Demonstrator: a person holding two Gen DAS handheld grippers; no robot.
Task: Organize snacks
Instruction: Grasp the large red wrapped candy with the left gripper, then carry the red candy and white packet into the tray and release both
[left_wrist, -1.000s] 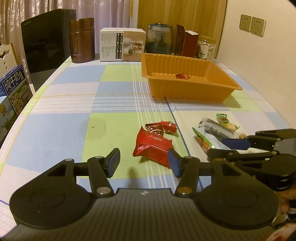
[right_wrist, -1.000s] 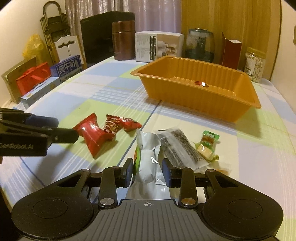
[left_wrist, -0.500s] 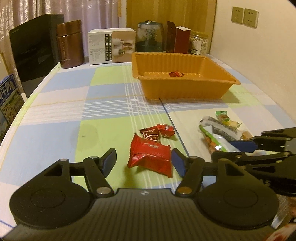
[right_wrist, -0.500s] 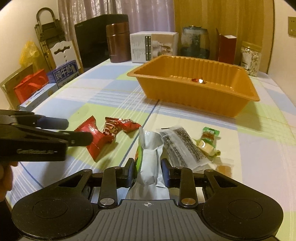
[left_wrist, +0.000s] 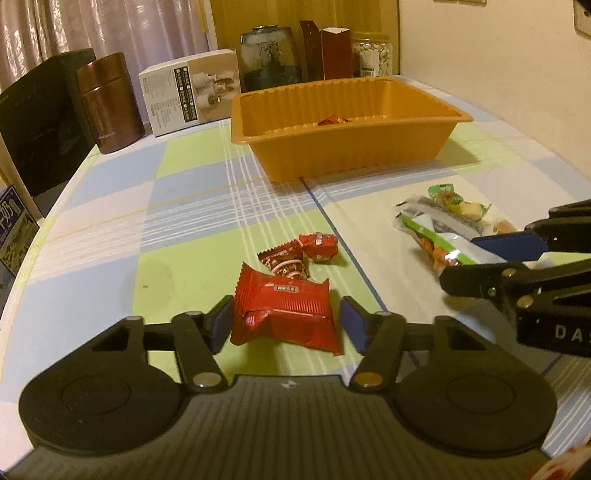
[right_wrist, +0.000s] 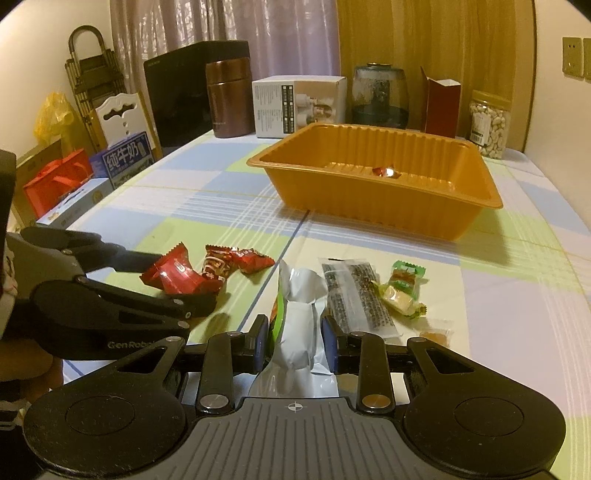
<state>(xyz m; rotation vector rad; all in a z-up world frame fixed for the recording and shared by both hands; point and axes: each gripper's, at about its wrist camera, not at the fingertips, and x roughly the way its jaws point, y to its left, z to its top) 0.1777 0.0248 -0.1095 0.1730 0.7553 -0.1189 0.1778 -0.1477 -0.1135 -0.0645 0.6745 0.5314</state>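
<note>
Two snack packets, each between a hand-held gripper's jaws, on the checked worktop (left_wrist: 192, 192).

The red snack packet (left_wrist: 284, 310) lies between the left hand-held gripper (left_wrist: 286, 323), jaws closing, not yet pressing. The right hand-held gripper (right_wrist: 295, 341) is clamped on the silver-green snack packet (right_wrist: 299, 314). The orange tray (right_wrist: 369, 206), well beyond, holds one red candy (right_wrist: 386, 171).
</note>
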